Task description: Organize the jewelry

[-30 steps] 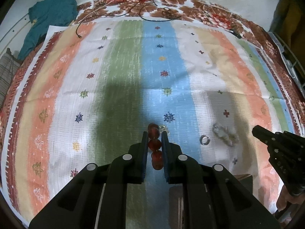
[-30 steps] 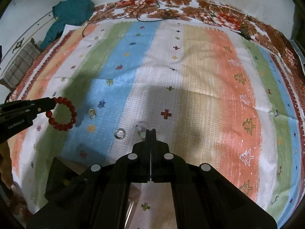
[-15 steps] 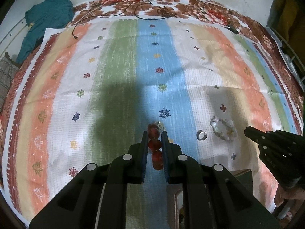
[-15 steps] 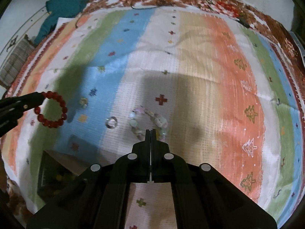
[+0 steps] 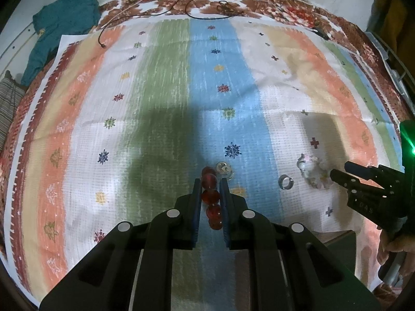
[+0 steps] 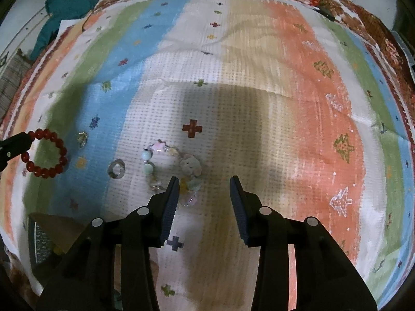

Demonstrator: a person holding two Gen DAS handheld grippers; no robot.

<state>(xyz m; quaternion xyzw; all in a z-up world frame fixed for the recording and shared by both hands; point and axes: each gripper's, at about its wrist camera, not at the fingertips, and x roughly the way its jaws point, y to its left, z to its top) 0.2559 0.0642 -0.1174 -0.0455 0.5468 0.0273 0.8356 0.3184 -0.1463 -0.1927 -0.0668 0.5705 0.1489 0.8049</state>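
My left gripper (image 5: 210, 181) is shut on a red bead bracelet (image 5: 210, 197), which hangs as a ring (image 6: 48, 155) above the striped cloth in the right wrist view. A pastel bead bracelet (image 6: 172, 167) lies on the cloth, with a silver ring (image 6: 116, 169) to its left and a small clear-stone ring (image 6: 82, 138) farther left. My right gripper (image 6: 205, 181) hovers just over the pastel bracelet's near edge; its jaws are opening, and only its left finger overlaps the beads, without pressing them. From the left wrist view the right gripper (image 5: 337, 171) sits beside that bracelet (image 5: 312, 172).
A striped, patterned cloth (image 5: 160, 83) covers a floral bedspread (image 5: 259, 0). A brown box with a dark inside (image 6: 49, 235) sits at the near left. A teal garment (image 5: 62, 23) and black cables (image 5: 155, 10) lie at the far edge. A person's hand (image 5: 394, 248) holds the right gripper.
My right gripper has dropped toward the pastel bracelet and its jaws have gone from shut to apart. The left gripper keeps the red bracelet in about the same place.
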